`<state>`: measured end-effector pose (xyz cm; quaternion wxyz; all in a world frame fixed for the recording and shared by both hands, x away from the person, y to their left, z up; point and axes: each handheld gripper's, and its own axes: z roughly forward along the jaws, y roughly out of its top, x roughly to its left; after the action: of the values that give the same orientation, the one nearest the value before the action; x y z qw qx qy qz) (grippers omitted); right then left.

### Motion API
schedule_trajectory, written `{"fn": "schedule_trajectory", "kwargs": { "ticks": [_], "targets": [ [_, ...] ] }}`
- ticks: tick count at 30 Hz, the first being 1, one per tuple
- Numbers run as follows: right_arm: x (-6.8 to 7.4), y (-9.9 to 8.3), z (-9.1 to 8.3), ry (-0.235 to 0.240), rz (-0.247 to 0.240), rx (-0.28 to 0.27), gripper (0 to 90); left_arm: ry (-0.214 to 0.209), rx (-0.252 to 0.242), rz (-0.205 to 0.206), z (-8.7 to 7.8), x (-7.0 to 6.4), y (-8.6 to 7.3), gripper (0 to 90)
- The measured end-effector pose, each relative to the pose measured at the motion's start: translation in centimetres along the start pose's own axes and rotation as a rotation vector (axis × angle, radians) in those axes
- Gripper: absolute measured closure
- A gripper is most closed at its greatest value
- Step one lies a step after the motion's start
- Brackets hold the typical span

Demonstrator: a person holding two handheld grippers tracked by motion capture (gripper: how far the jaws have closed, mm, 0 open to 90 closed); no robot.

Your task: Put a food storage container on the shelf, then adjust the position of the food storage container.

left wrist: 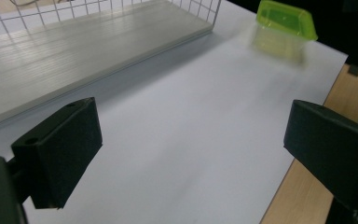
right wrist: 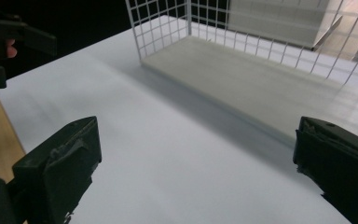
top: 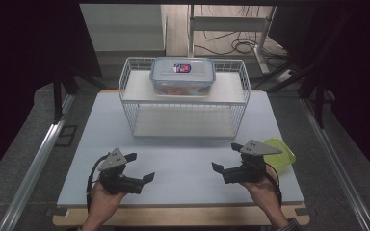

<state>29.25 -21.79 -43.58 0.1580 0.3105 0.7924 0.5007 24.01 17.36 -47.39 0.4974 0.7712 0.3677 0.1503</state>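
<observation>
A white wire rack [top: 185, 103] with two shelves stands at the back middle of the white table [top: 183, 163]. On its top shelf rests a clear lidded box [top: 182, 74] with a red and blue label. A lime green plastic container [top: 279, 153] lies at the table's right edge, just behind my right gripper [top: 224, 156]. My left gripper [top: 142, 167] is held above the front left of the table. Both are open with nothing between the jaws. The left gripper view has the green container [left wrist: 286, 18] far ahead and the rack's lower shelf [left wrist: 74, 51] to the left.
The table's wooden front edge [top: 183, 215] runs below both hands. In the right gripper view the rack [right wrist: 242, 74] is ahead to the right and the left gripper [right wrist: 9, 37] sits at the upper left. Cables and a metal frame lie on the floor behind the table.
</observation>
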Motion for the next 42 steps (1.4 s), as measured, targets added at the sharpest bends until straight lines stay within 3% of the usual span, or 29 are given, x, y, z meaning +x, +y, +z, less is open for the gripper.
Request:
{"fn": "schedule_trajectory", "kwargs": {
  "ticks": [6,13,21,24,35,42],
  "targets": [
    [0.5,-1.7,0.0,0.014,-0.009,0.015,1.3,0.011,0.005,0.015,-0.1,-0.7,-1.3,3.9],
    [0.9,-3.6,0.5,-0.001,-0.033,0.085,1.2,0.053,0.049,0.035,0.1,-0.8,-2.6,4.0],
    [-0.1,-3.7,0.6,-0.073,0.014,0.172,0.0,0.061,0.055,0.031,0.3,-0.3,-3.2,4.5],
    [-0.9,-3.6,0.1,-0.094,0.034,0.181,0.9,0.062,0.064,0.032,0.5,-0.2,-3.4,4.6],
    [-6.0,-3.5,-3.4,-0.214,0.123,0.164,41.5,0.053,0.073,0.023,0.9,0.0,-3.7,4.9],
    [-9.0,-3.7,-5.6,-0.291,0.128,0.183,67.6,0.037,0.085,0.014,1.1,0.2,-3.9,5.0]
  ]
}}
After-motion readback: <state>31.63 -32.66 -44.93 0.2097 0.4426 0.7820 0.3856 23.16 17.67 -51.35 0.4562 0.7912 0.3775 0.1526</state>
